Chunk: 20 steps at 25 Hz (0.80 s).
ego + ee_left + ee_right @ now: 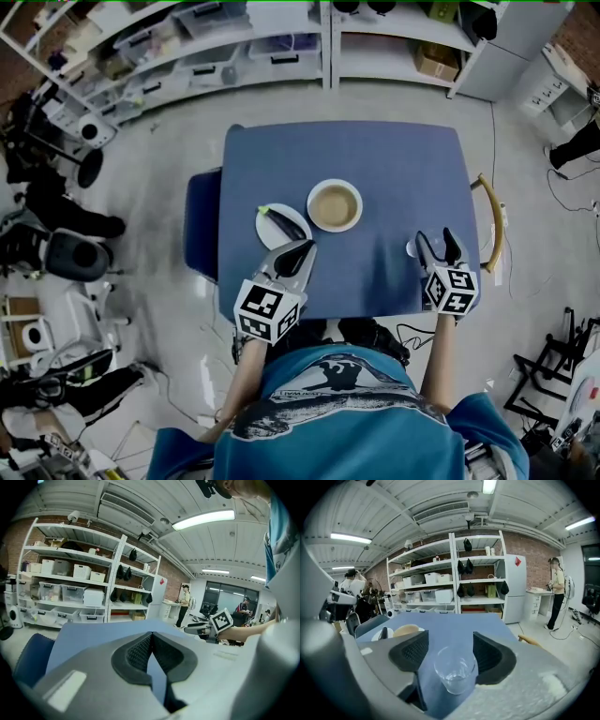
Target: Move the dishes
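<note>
Nearest to you, to the right of the bowl (311,205) and closer to your body, your right gripper (437,240) had its jaws wide apart with a small clear glass (454,670) standing upright between them on the blue table (375,159). The pads sat close on either side of the glass, and it could not be told whether either one touched it. The glass looked empty, thin-walled and light, so it would likely be slippery and easy to crack or tip. The safest hold seemed to be low to mid wall, pads square on opposite sides, closing gently. To the left of the bowl and closer to you, your left gripper (298,253) had its jaws pressed together at the tips with nothing between them. Its tips lay at the near edge of a white plate (267,217). That plate sat just beside the bowl on its left and carried a dark, elongated item (286,225) too small to identify. The plate looked stiff and flat, so its rim was likely the only place to pinch, and the loose item could slide if it tilted. The bowl itself, white-rimmed and tan inside, stood near the table's middle. Far beyond the bowl, past the table's far edge, white shelves (234,47) held storage bins.
</note>
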Each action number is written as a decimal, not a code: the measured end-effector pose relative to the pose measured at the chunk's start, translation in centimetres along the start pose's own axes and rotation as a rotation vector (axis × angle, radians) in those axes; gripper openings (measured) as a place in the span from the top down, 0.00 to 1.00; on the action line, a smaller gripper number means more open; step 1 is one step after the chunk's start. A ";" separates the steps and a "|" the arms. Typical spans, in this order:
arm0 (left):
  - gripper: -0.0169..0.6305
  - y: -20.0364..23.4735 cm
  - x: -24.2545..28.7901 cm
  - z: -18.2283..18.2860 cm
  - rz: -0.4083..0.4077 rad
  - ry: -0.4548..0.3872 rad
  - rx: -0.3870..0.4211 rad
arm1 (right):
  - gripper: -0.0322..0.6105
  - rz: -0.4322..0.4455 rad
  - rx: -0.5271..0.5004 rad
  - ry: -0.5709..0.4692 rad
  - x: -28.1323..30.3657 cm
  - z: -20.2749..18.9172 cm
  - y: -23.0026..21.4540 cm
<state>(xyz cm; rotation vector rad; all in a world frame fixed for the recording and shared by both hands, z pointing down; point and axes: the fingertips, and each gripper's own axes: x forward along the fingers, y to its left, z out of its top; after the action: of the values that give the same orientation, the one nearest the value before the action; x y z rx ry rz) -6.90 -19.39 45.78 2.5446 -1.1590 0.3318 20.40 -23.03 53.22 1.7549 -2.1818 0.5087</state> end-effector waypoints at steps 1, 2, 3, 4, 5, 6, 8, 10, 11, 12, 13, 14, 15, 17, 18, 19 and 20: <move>0.95 0.1 -0.1 0.0 0.003 -0.002 -0.003 | 0.49 0.008 -0.005 -0.020 -0.2 1.0 0.3; 0.95 0.2 -0.2 -0.1 0.006 -0.004 -0.006 | 0.49 0.018 -0.013 -0.038 -0.2 2.0 0.8; 0.95 0.4 -0.3 -0.1 0.010 -0.005 -0.009 | 0.49 0.033 -0.022 -0.053 -0.2 2.9 1.4; 0.95 0.6 -0.3 -0.1 0.014 -0.007 -0.012 | 0.49 0.049 -0.031 -0.067 -0.1 3.8 2.2; 0.95 0.7 -0.4 -0.1 0.017 -0.007 -0.015 | 0.49 0.067 -0.041 -0.079 0.1 4.6 2.9; 0.95 0.8 -0.4 -0.1 0.020 -0.008 -0.018 | 0.49 0.086 -0.049 -0.091 0.3 5.3 3.8; 0.95 0.9 -0.5 -0.1 0.025 -0.010 -0.021 | 0.50 0.129 -0.063 -0.111 1.0 6.4 5.5; 0.95 1.0 -0.6 0.0 0.033 -0.014 -0.024 | 0.50 0.175 -0.077 -0.115 2.0 7.0 7.2; 0.95 1.1 -0.7 0.0 0.038 -0.016 -0.025 | 0.50 0.196 -0.085 -0.110 2.7 7.0 8.0; 0.95 1.2 -0.8 0.0 0.044 -0.019 -0.027 | 0.50 0.215 -0.092 -0.102 3.4 6.9 8.8; 0.95 1.3 -0.9 0.0 0.050 -0.021 -0.029 | 0.50 0.232 -0.100 -0.090 4.3 6.7 9.5; 0.95 1.4 -1.0 -0.1 0.055 -0.022 -0.030 | 0.50 0.248 -0.106 -0.074 5.2 6.3 10.1; 0.95 1.7 -1.2 -0.1 0.061 -0.022 -0.033 | 0.51 0.262 -0.111 -0.055 6.1 5.8 10.7; 0.95 2.4 -1.6 -0.2 0.075 -0.020 -0.039 | 0.51 0.287 -0.118 -0.012 7.8 4.8 12.0; 0.95 2.8 -1.8 -0.3 0.085 -0.020 -0.044 | 0.51 0.300 -0.119 0.009 8.6 4.3 12.6; 0.95 3.2 -2.1 -0.4 0.095 -0.021 -0.049 | 0.51 0.315 -0.115 0.029 9.3 3.8 13.2; 0.95 3.6 -2.5 -0.4 0.107 -0.022 -0.055 | 0.51 0.330 -0.107 0.051 9.9 3.2 13.7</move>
<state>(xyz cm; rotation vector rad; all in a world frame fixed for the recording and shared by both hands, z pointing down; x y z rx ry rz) -11.26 -19.76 46.07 2.4503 -1.2974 0.2941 4.85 -30.51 53.47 1.3198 -2.4255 0.4934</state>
